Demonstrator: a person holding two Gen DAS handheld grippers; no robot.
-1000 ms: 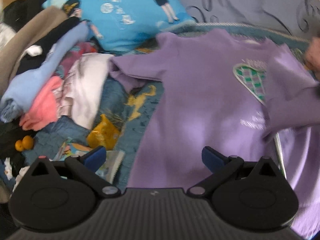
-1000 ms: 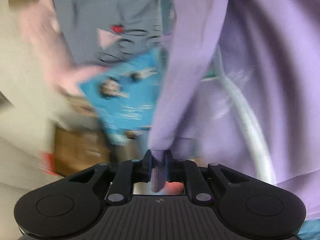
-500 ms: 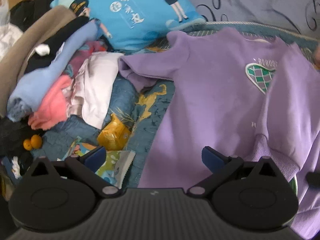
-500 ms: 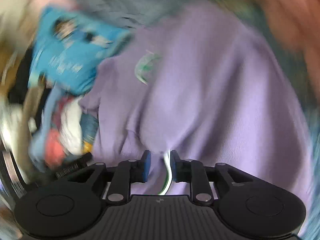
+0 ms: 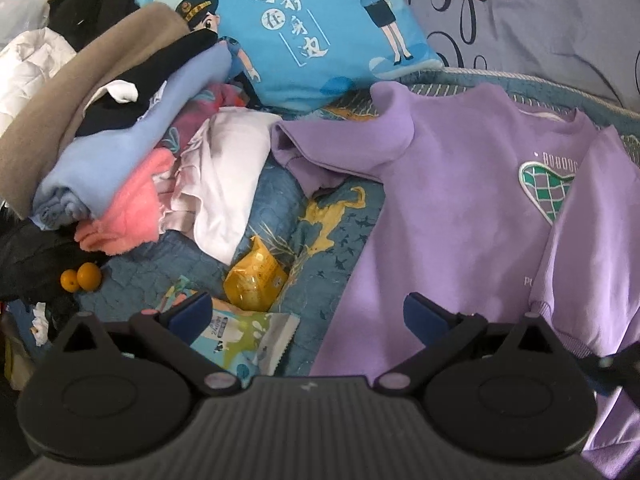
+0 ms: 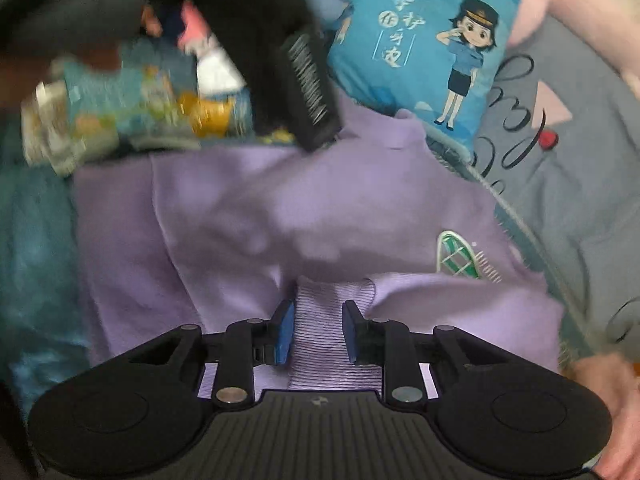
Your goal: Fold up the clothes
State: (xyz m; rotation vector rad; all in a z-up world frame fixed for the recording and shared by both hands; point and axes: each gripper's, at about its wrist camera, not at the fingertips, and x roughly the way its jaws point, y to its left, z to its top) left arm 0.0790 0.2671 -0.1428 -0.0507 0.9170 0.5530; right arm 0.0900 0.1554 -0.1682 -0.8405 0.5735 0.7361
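A purple sweatshirt [image 5: 448,216] with a green heart patch lies flat on the blue quilt [image 5: 328,232]. Its one sleeve is folded across the chest [image 5: 592,240]; the other sleeve [image 5: 340,148] sticks out sideways. My left gripper [image 5: 308,312] is open and empty, hovering over the sweatshirt's hem edge. In the right wrist view the sweatshirt [image 6: 280,216] fills the middle, and my right gripper [image 6: 318,330] is open, its jaws standing either side of the folded sleeve's ribbed cuff [image 6: 332,328] without pinching it.
A pile of clothes [image 5: 132,152] lies left of the sweatshirt. A blue cartoon pillow [image 5: 288,28] sits behind. Snack packets [image 5: 256,280] and two small oranges [image 5: 82,278] lie on the quilt. The left gripper's black body [image 6: 296,60] shows in the right wrist view.
My right gripper carried the sleeve across the sweatshirt's chest, laid it down and opened, letting the cuff go. My left gripper stayed open and shifted slightly.
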